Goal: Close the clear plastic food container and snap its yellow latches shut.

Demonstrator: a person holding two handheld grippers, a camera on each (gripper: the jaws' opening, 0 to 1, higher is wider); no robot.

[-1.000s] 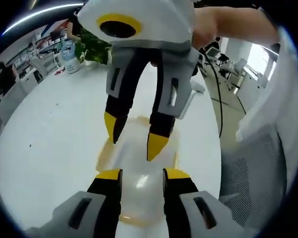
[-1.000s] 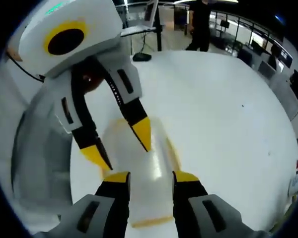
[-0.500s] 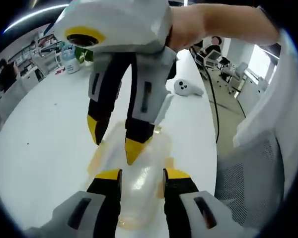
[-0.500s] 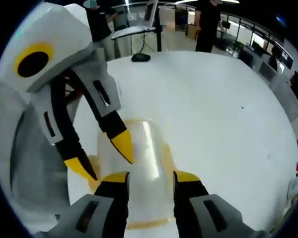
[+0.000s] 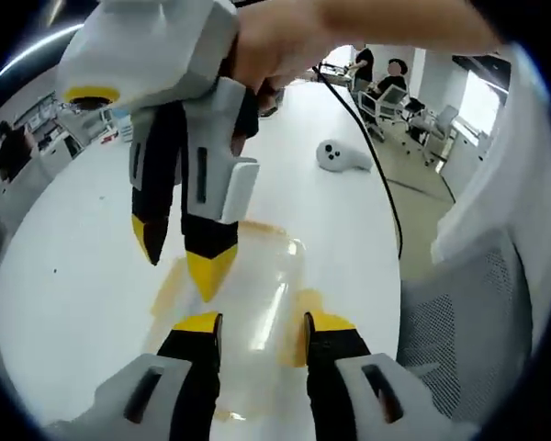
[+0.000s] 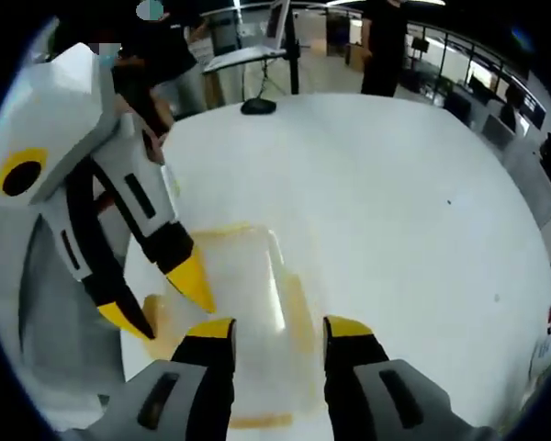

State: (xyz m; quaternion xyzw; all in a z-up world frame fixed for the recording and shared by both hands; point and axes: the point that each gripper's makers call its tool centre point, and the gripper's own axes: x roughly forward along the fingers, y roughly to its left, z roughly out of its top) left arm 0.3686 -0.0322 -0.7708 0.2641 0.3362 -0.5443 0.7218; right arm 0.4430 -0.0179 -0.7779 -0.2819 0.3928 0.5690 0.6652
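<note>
The clear plastic food container point(image 5: 262, 276) lies on the white table, its lid resting on top, with yellow latches point(image 5: 169, 280) along its sides. My left gripper point(image 5: 264, 323) hovers open just above its near end. My right gripper point(image 5: 177, 259) comes down from the top of the left gripper view, open, its tips over the container's left edge. In the right gripper view the container point(image 6: 243, 271) sits ahead of my open right gripper point(image 6: 278, 328), and a yellow latch point(image 6: 298, 308) shows on its right side. The left gripper point(image 6: 161, 303) reaches in from the left, tips at the container's left latch.
A white controller point(image 5: 342, 156) and a black cable point(image 5: 376, 175) lie further along the table point(image 5: 83, 276). A grey mesh chair point(image 5: 459, 322) stands beside the table's right edge. A small black object point(image 6: 257, 107) rests near the far edge; people stand beyond.
Each gripper has slid to the left in the other's view, from over the lid's middle to the container's left edge. The container stays on the table.
</note>
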